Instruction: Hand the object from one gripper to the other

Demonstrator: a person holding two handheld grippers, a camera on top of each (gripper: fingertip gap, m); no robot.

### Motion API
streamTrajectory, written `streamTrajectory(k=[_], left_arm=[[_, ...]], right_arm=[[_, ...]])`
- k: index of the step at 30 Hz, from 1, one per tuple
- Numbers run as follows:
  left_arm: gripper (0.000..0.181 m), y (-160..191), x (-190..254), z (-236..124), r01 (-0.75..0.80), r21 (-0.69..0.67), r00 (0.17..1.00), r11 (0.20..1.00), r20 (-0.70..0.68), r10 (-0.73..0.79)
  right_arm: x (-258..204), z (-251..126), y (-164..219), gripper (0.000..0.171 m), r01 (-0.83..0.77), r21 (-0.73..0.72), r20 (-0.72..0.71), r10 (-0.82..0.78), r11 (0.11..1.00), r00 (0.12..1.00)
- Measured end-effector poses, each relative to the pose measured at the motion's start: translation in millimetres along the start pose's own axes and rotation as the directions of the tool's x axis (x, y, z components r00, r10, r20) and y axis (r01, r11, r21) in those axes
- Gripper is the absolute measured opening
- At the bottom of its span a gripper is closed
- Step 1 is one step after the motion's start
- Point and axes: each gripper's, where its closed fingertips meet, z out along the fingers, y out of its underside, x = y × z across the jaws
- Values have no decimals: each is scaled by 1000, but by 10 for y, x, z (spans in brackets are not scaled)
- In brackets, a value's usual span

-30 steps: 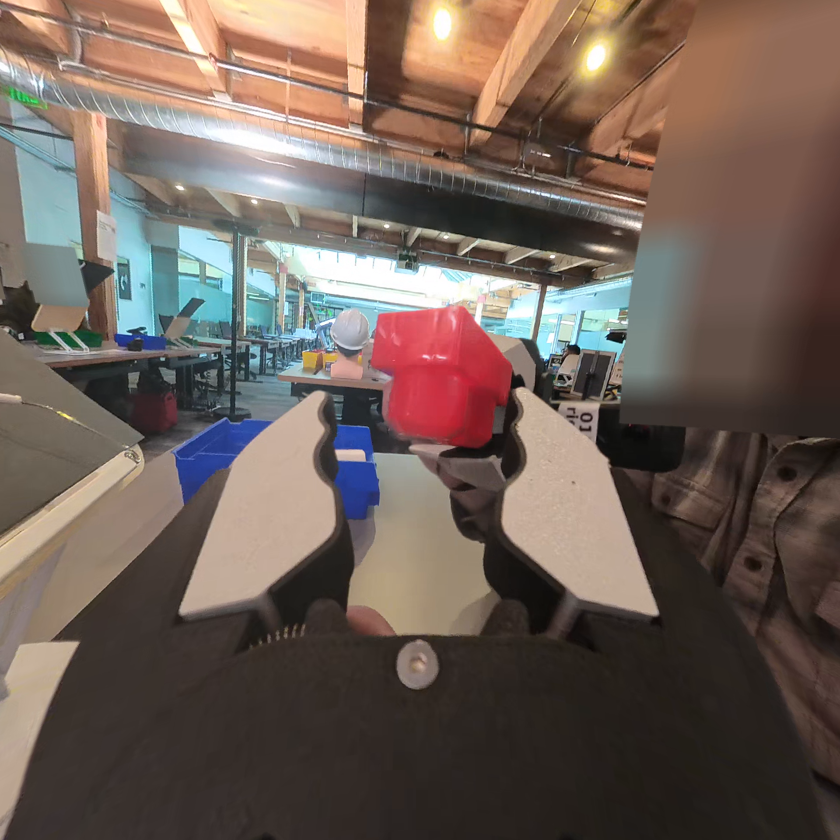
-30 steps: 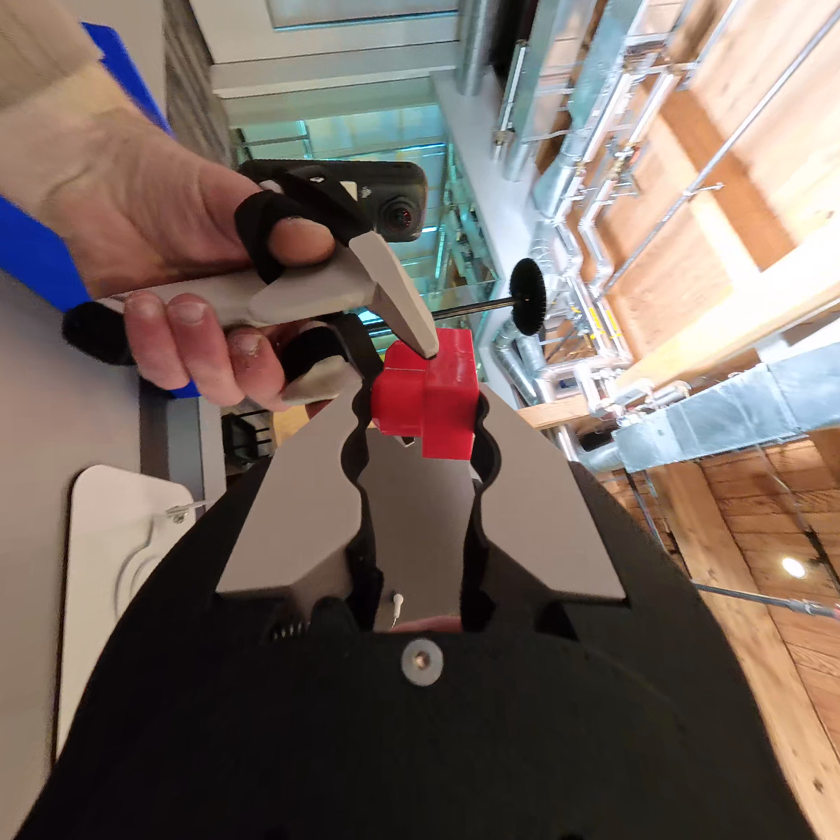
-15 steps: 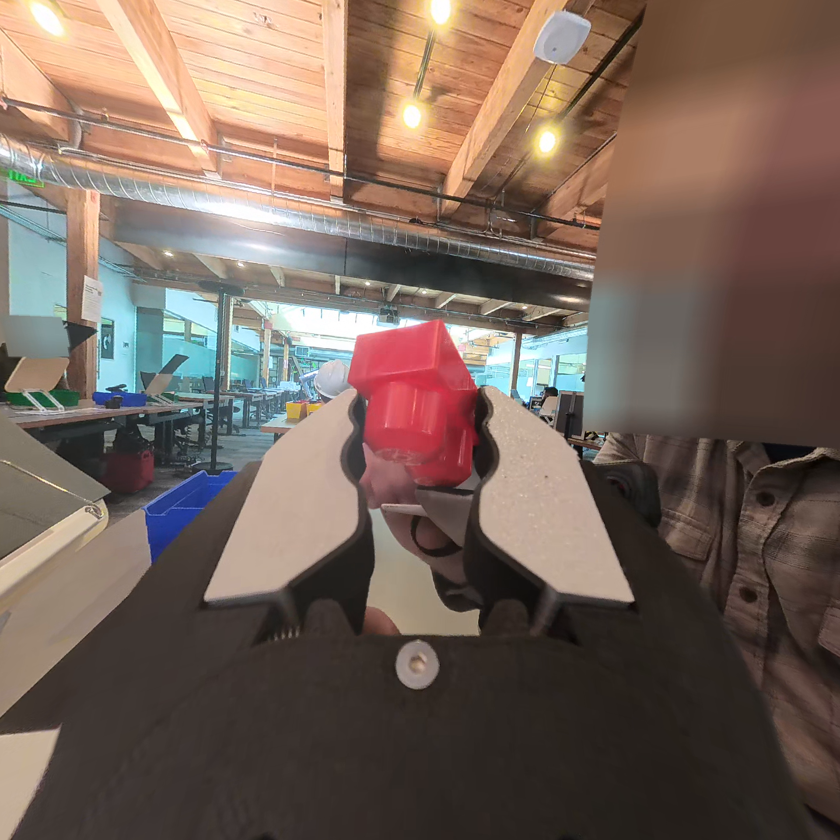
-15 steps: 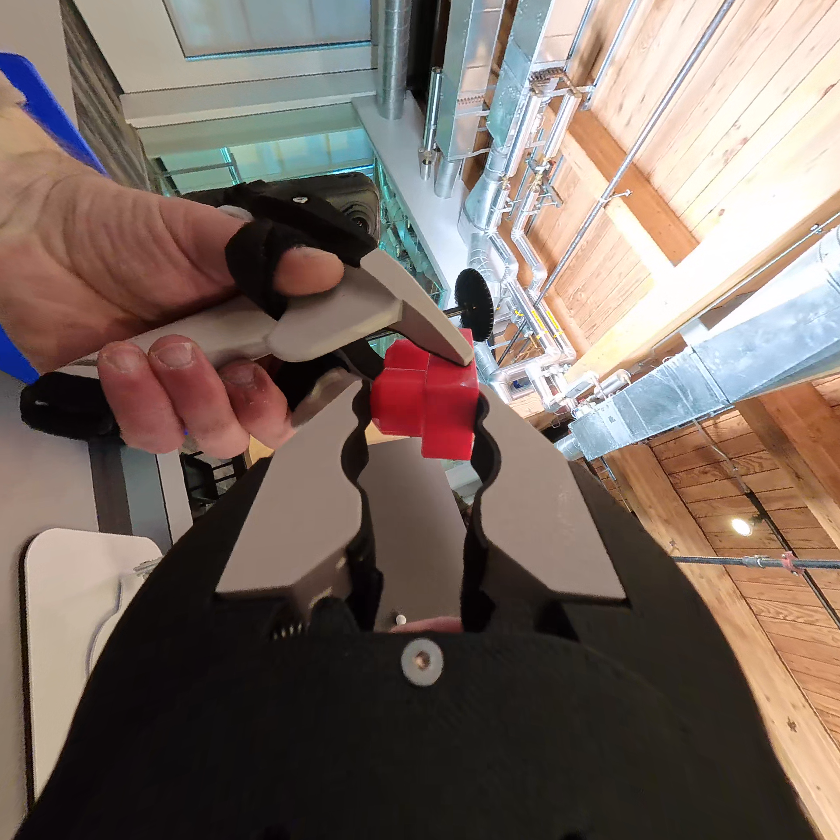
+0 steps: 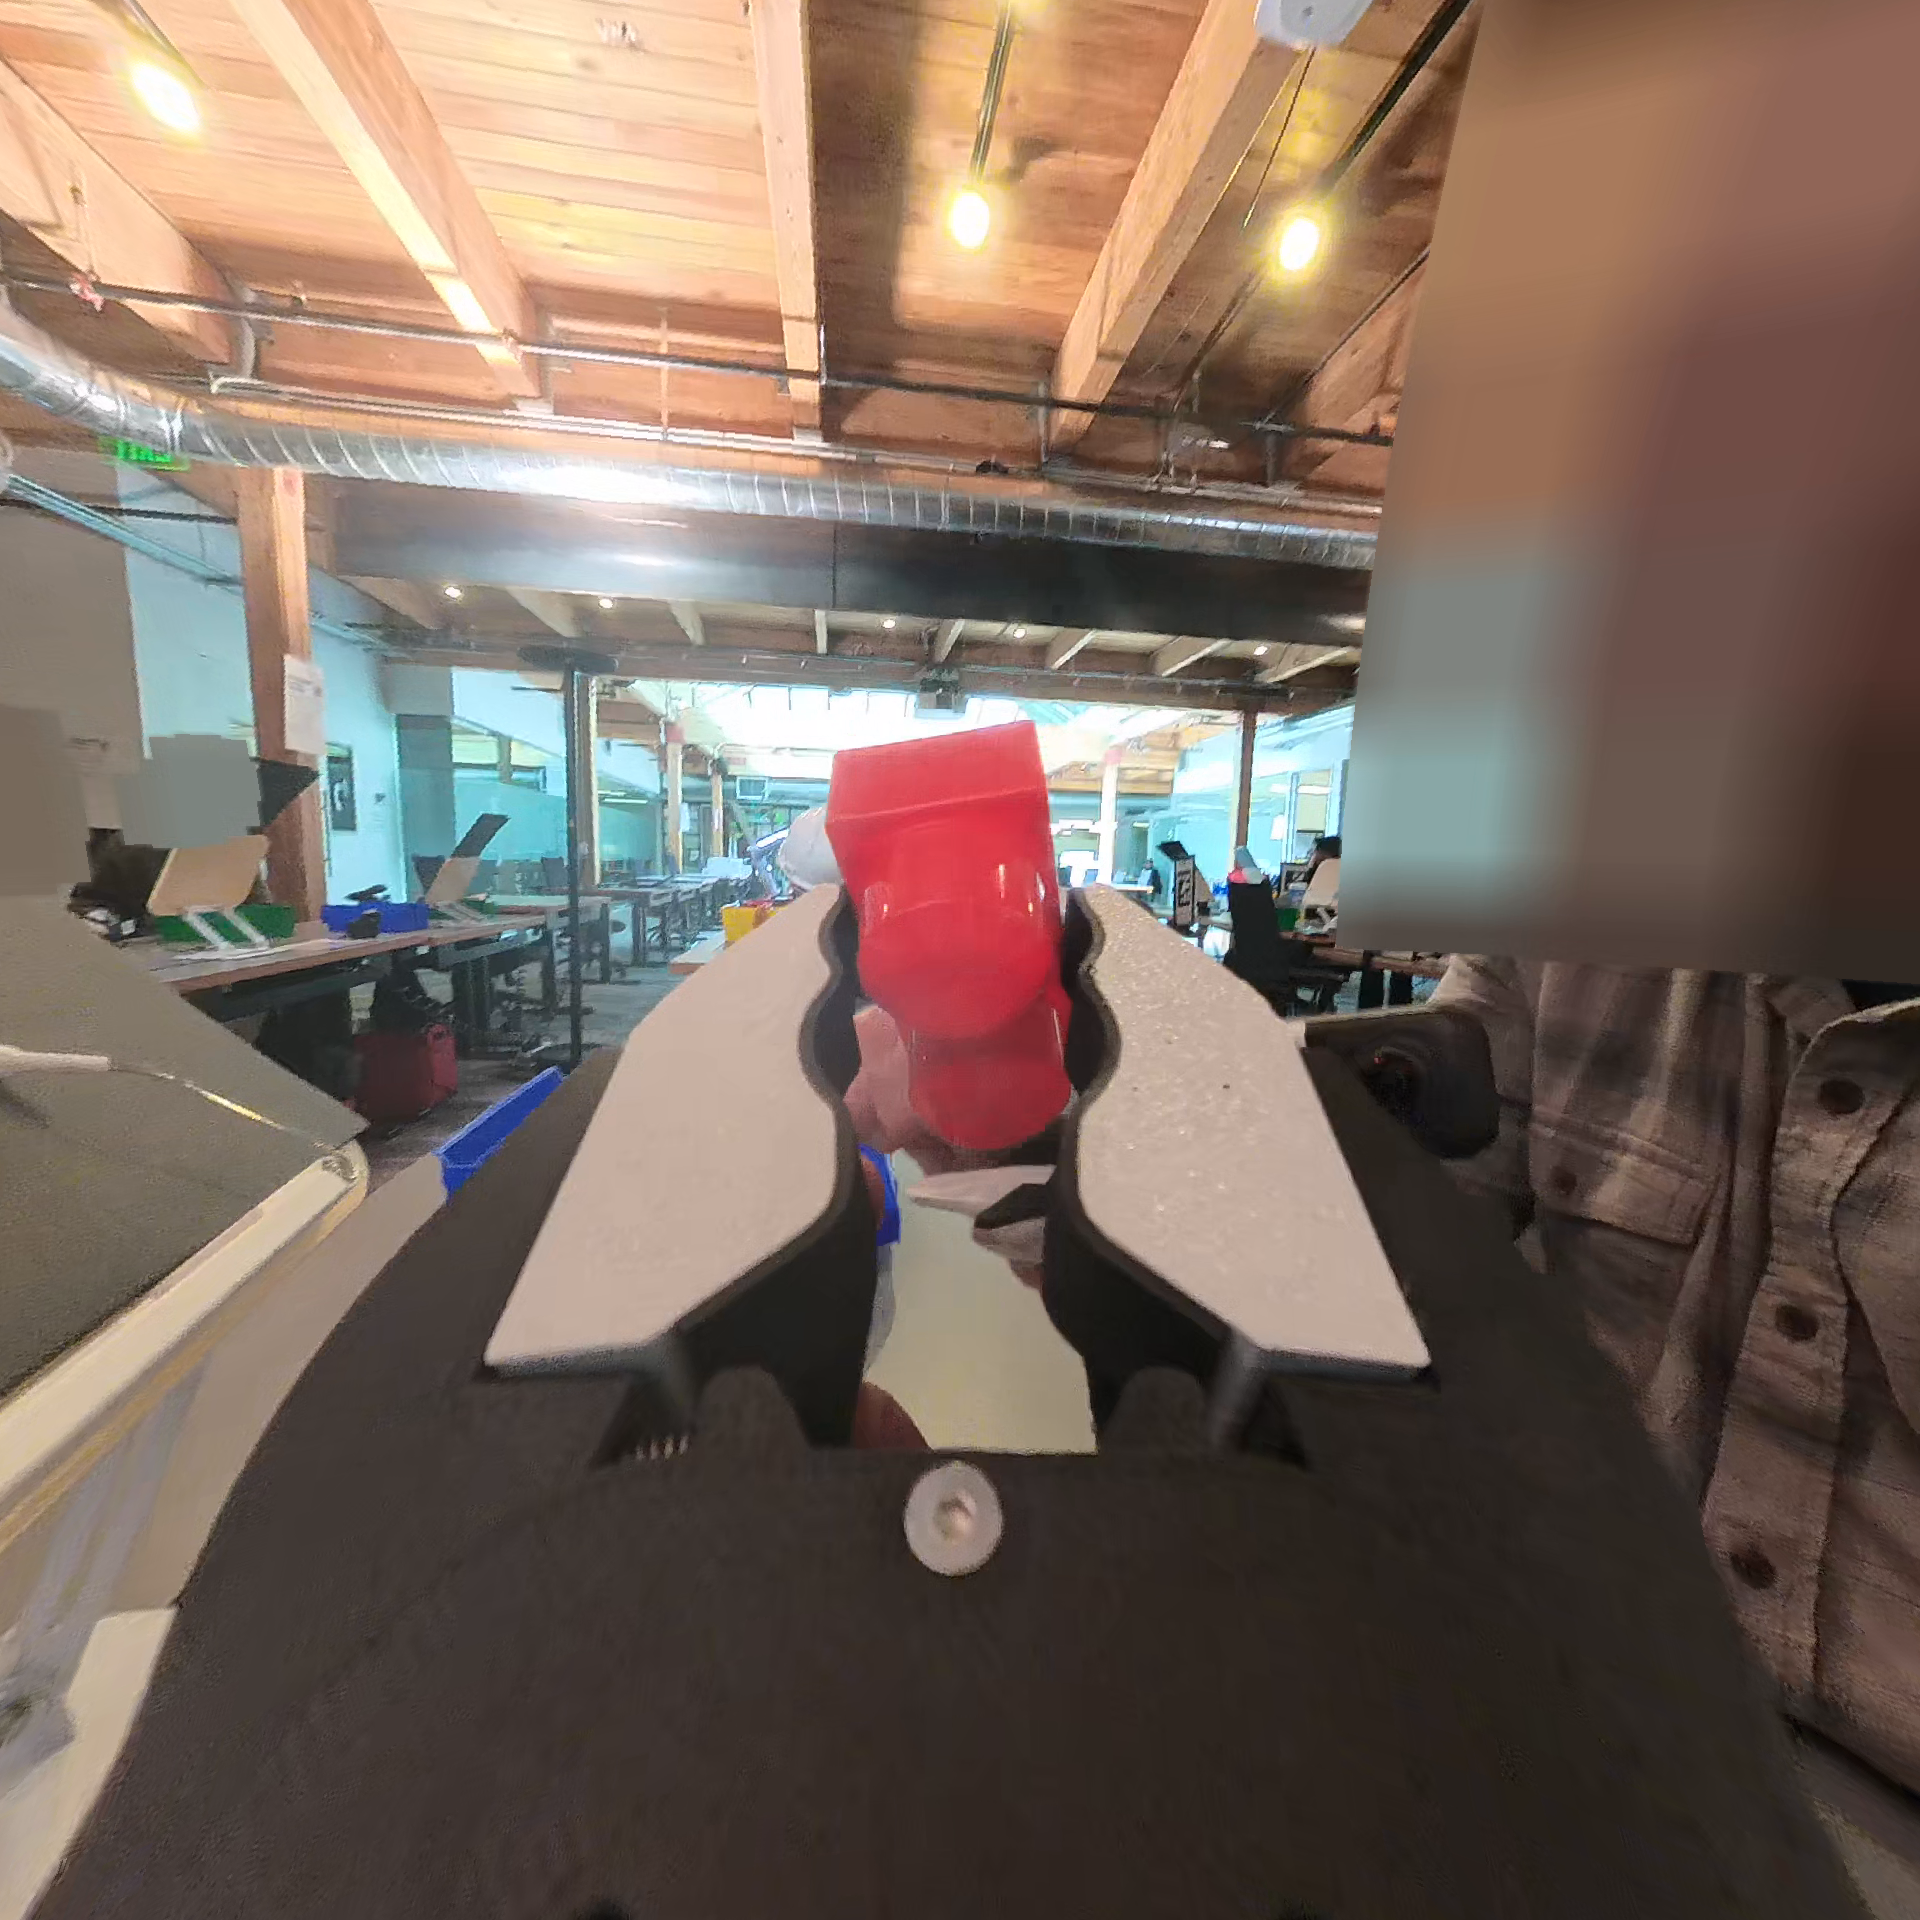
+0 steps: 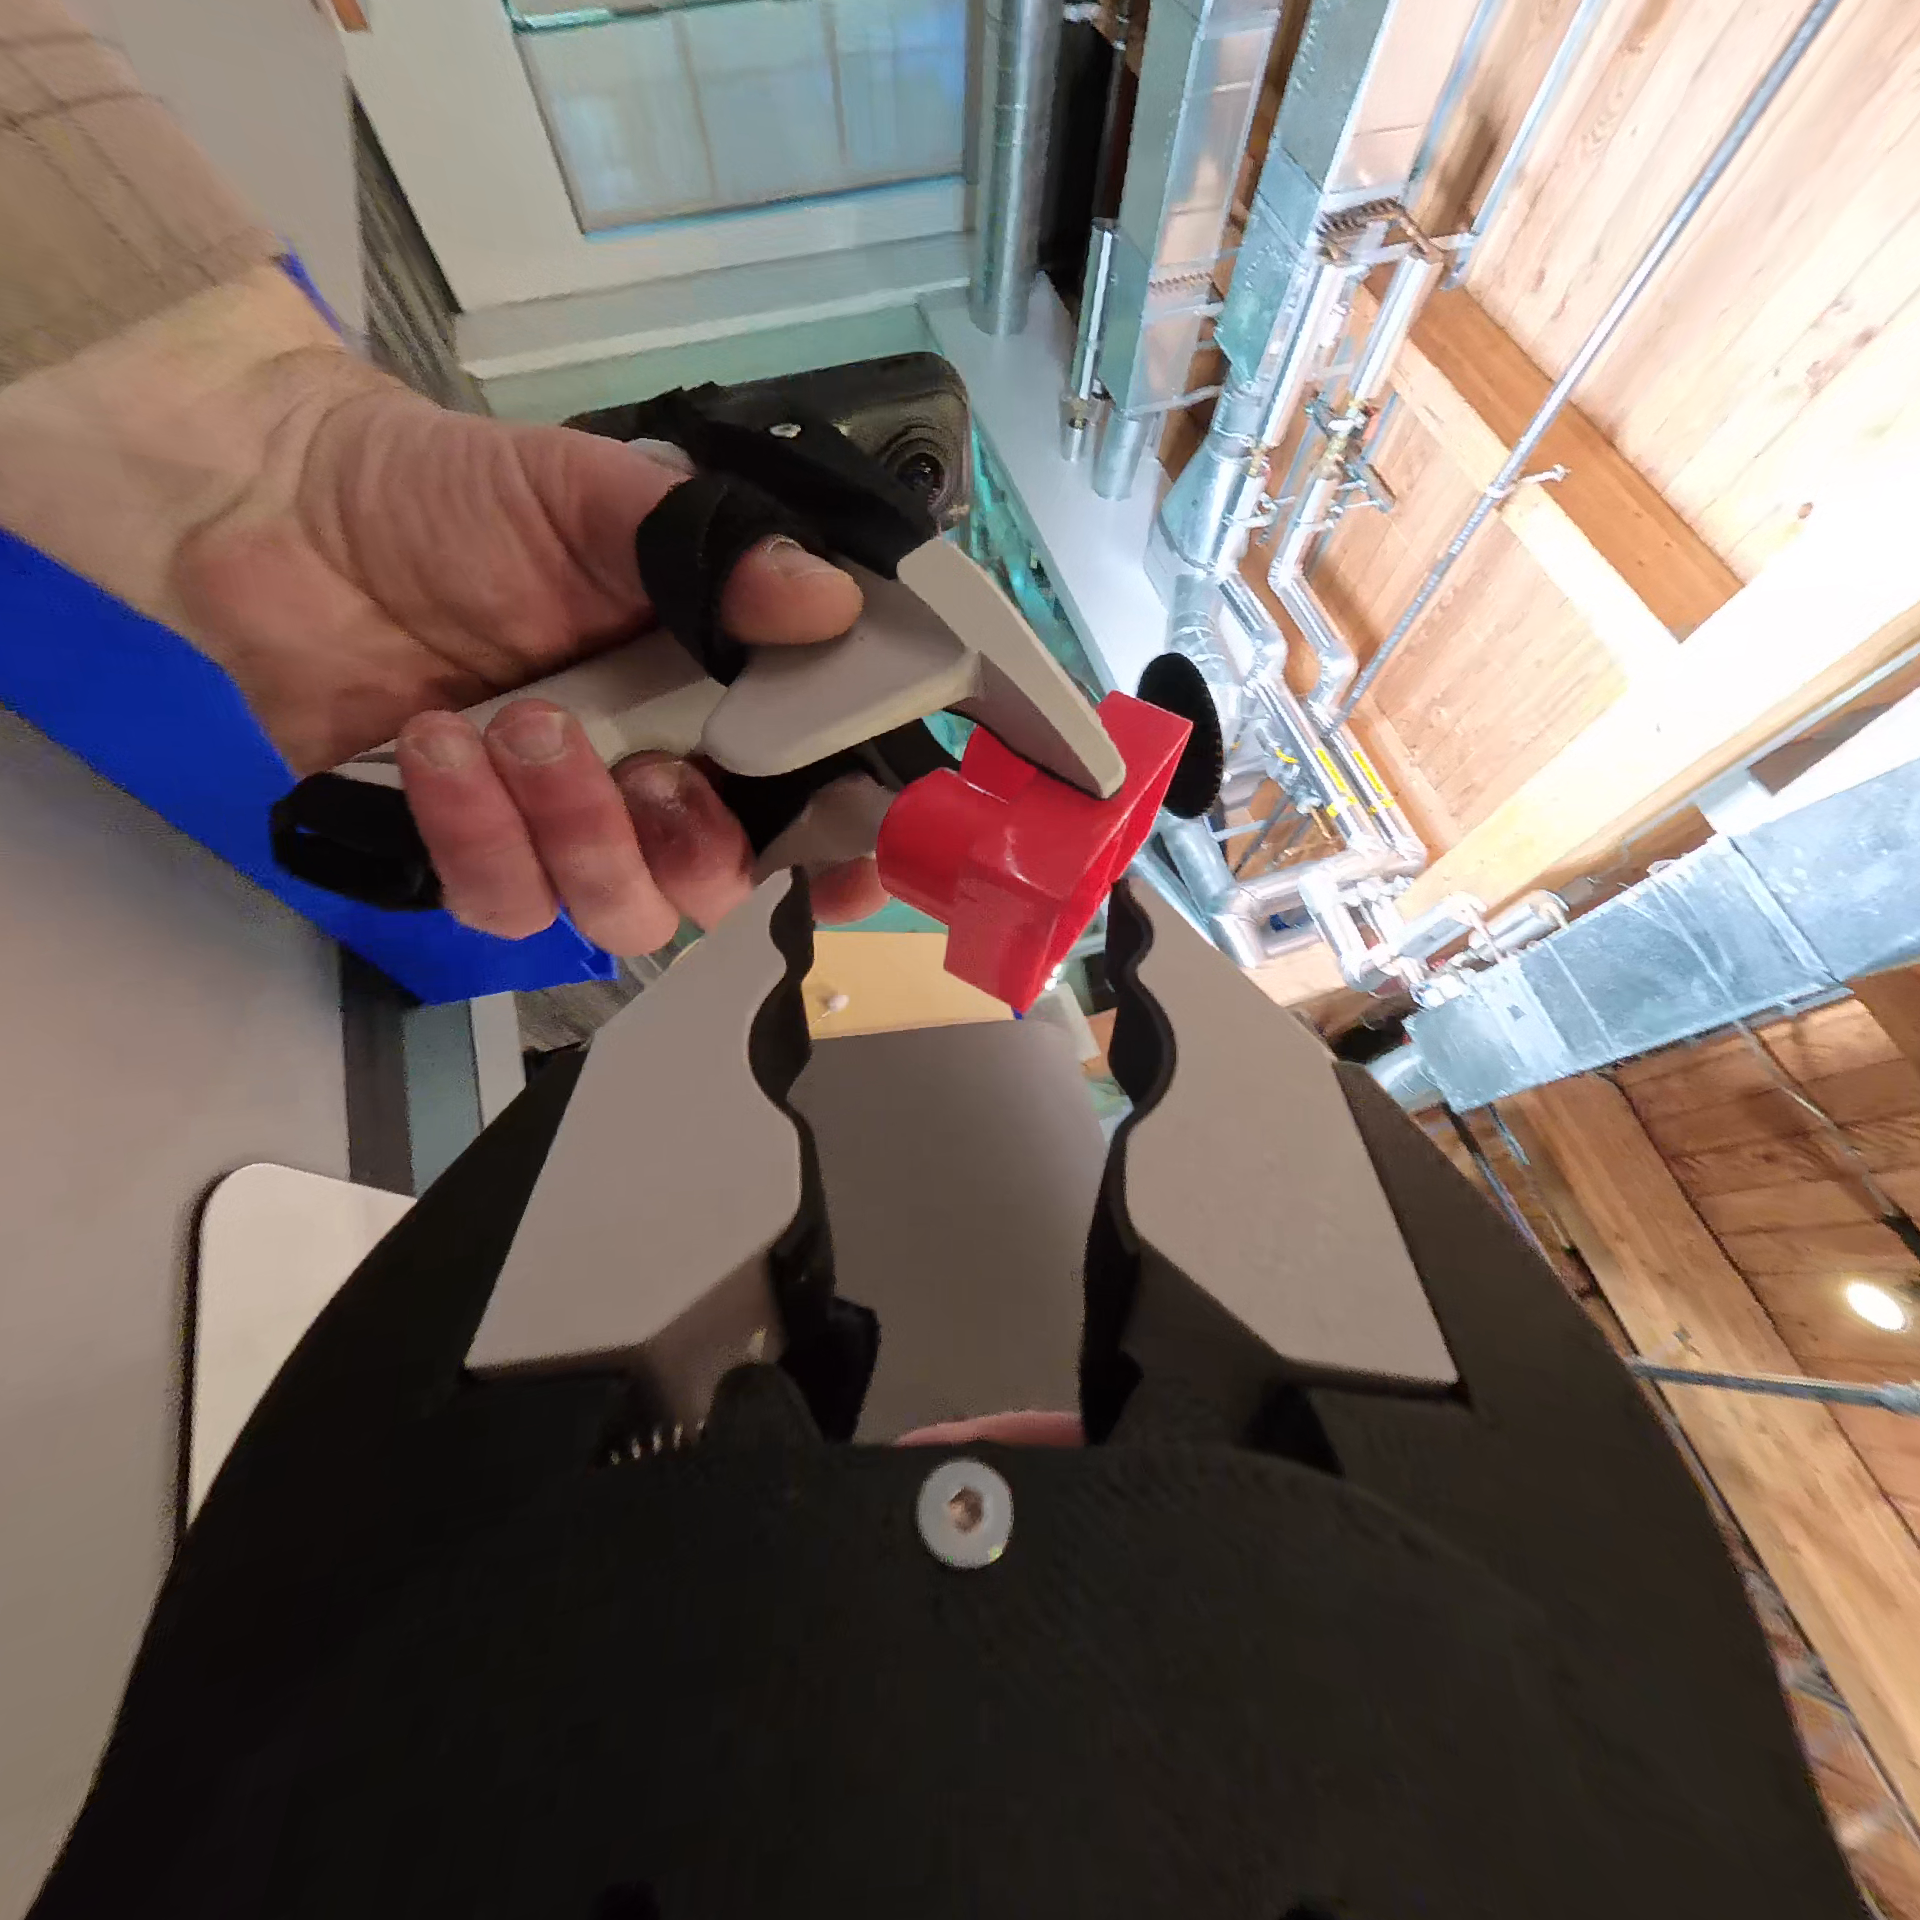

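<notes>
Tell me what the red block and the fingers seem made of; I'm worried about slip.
Red block: looks like hard moulded plastic, glossy, with sharp highlights. Left gripper's fingers: apparently matte grey plastic, grainy speckled faces, wavy black inner edges, possibly rubbery.

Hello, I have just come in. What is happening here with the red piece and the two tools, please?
A person holds a tool in each hand and is passing a red plastic block between them. The left tool is shut on the block. The right tool stands open, its fingers on either side of the block with gaps showing, so the left tool appears to hold it alone.
</notes>
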Motion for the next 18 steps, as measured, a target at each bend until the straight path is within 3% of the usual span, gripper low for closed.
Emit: streamTrajectory(k=[7, 10, 18], left_arm=[[36, 168, 66, -87, -68, -218, 998, 974, -22, 65], [36, 324, 142, -92, -79, -313, 996, 946, -64, 62], [36, 792, 327, -42, -35, -476, 984, 878, -168, -52]], right_arm=[[-83, -282, 40, 41, -176, 10, 345, 161, 984, 925], [91, -387, 1, 31, -244, 27, 359, 218, 969, 907], [47, -409, -89, 22, -138, 20, 398, 118, 990, 910]])
